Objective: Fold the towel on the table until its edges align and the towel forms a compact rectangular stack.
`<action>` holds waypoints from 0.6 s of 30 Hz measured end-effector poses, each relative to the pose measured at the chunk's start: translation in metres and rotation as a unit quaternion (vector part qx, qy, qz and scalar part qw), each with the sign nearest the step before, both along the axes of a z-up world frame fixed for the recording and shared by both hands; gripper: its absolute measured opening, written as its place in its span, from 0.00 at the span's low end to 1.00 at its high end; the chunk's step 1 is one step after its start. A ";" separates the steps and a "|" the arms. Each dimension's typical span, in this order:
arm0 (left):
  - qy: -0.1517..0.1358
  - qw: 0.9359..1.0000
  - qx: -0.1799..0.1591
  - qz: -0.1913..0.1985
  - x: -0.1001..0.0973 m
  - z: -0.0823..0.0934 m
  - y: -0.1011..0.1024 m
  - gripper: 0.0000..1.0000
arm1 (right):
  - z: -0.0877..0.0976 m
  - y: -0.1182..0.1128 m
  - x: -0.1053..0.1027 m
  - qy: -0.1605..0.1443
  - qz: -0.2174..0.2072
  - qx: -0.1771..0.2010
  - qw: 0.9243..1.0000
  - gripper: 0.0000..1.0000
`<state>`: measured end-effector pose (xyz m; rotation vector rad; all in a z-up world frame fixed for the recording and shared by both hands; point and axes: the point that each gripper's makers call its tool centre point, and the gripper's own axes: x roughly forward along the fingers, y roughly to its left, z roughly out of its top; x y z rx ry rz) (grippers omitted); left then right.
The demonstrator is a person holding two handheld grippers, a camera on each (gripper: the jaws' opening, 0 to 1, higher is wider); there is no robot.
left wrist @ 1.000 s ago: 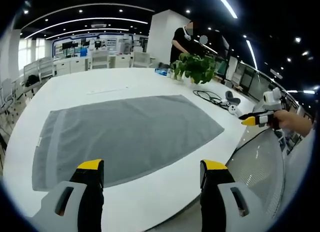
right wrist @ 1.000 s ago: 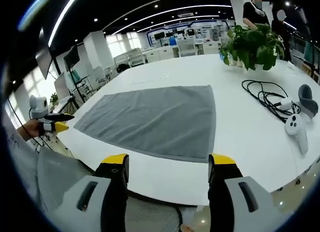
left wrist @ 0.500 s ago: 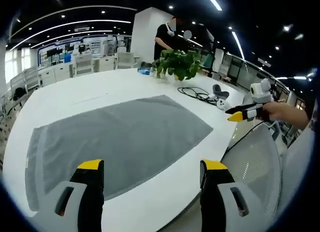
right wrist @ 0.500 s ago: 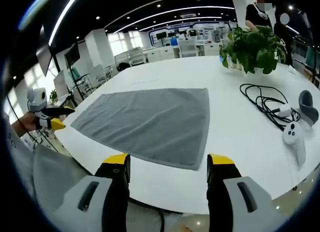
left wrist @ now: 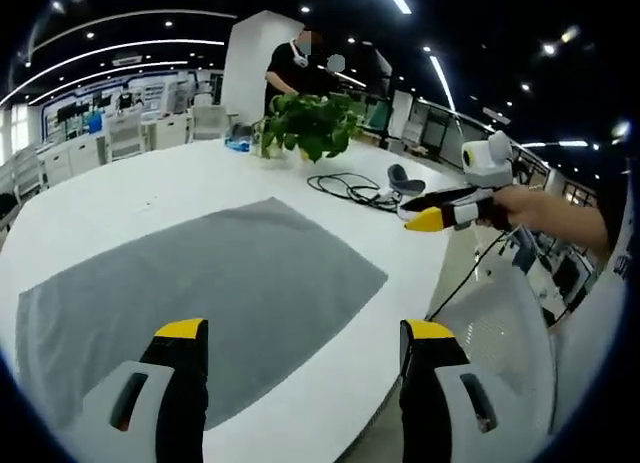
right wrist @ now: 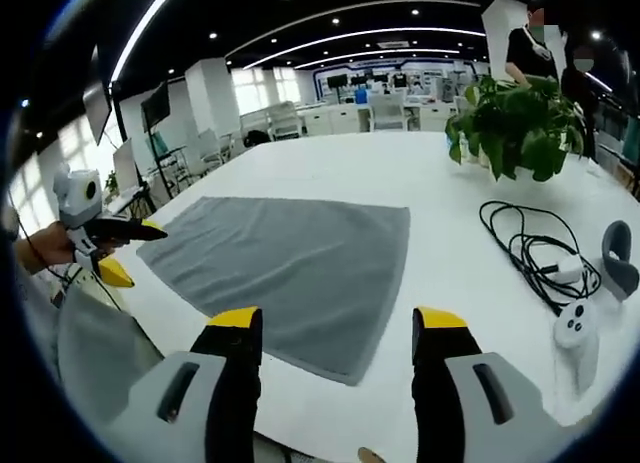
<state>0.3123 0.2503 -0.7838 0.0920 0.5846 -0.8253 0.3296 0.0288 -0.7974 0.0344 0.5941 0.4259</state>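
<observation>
A grey towel [left wrist: 200,283] lies spread flat on the white table [left wrist: 130,193]; in the right gripper view the towel [right wrist: 290,258] reaches almost to the near edge. My left gripper [left wrist: 305,333] is open, held above the near table edge with the towel beyond its jaws. My right gripper [right wrist: 330,328] is open too, over the towel's near corner with nothing between its jaws. The right gripper [left wrist: 440,215] also shows at the right of the left gripper view, in a hand. The left gripper [right wrist: 105,253] appears at the left of the right gripper view.
A potted plant [right wrist: 520,123] stands at the far side of the table. A black cable [right wrist: 530,248] and two white controllers [right wrist: 575,333] lie to the right of the towel. A person [left wrist: 295,68] stands behind the plant. A mesh chair back [left wrist: 500,323] sits by the table edge.
Both views have shifted as the hands moved. The right gripper has come closer over the towel's near corner. The left view has swung, and the towel now sits more to the left.
</observation>
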 end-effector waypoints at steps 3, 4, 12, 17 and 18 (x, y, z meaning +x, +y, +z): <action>-0.012 1.000 -0.003 -0.008 0.009 0.006 -0.018 0.81 | -0.002 -0.004 0.009 -0.004 0.006 0.002 1.000 0.60; -0.016 1.000 -0.005 -0.014 0.012 0.008 -0.025 0.81 | -0.004 -0.007 0.013 -0.006 0.008 0.001 1.000 0.59; -0.026 0.998 -0.003 -0.048 0.018 0.002 -0.066 0.80 | -0.005 -0.017 0.040 -0.021 0.019 -0.003 1.000 0.59; -0.029 0.997 0.001 -0.066 0.015 -0.005 -0.081 0.79 | -0.008 -0.022 0.050 -0.038 0.012 -0.020 0.999 0.56; -0.030 0.997 0.002 -0.069 0.015 -0.007 -0.083 0.79 | -0.010 -0.023 0.052 -0.038 0.008 -0.018 0.999 0.56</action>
